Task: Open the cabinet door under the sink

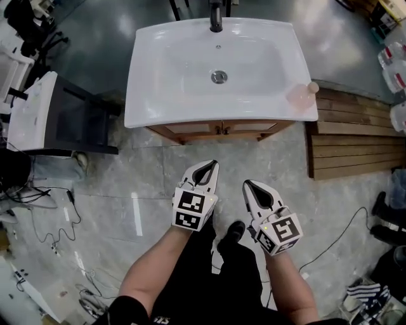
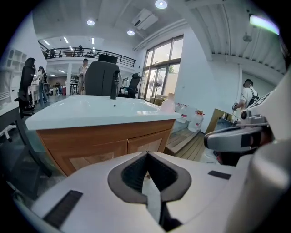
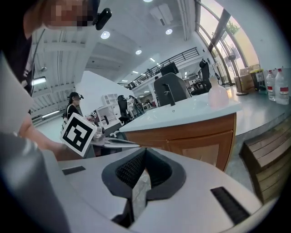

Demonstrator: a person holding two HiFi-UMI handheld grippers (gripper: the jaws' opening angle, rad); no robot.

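We hold the left gripper [image 1: 212,164] and the right gripper [image 1: 248,185] out in front of us, above the gray floor [image 1: 152,184]. Both have their fingers pressed together with nothing between them.

Ahead of us is a white sink [image 1: 171,82]. In its bowl we see only the round metal drain [image 1: 219,77]. A dark tap [image 1: 216,16] stands at the back. A pale pink bottle [image 1: 301,94] sits on the sink's right front corner; we cannot tell what is in it.

The cabinet [image 2: 100,150] is right under the sink, a little way from both grippers. It is made of brown wood. It has two flat doors side by side, and both are shut. Small handles [image 1: 222,129] sit where the doors meet.

To the right lie wooden boards [image 1: 355,139]. Past them stand clear water jugs [image 1: 394,60] with red labels, too small to read. Each gripper's cube has black and white square marks, not words.
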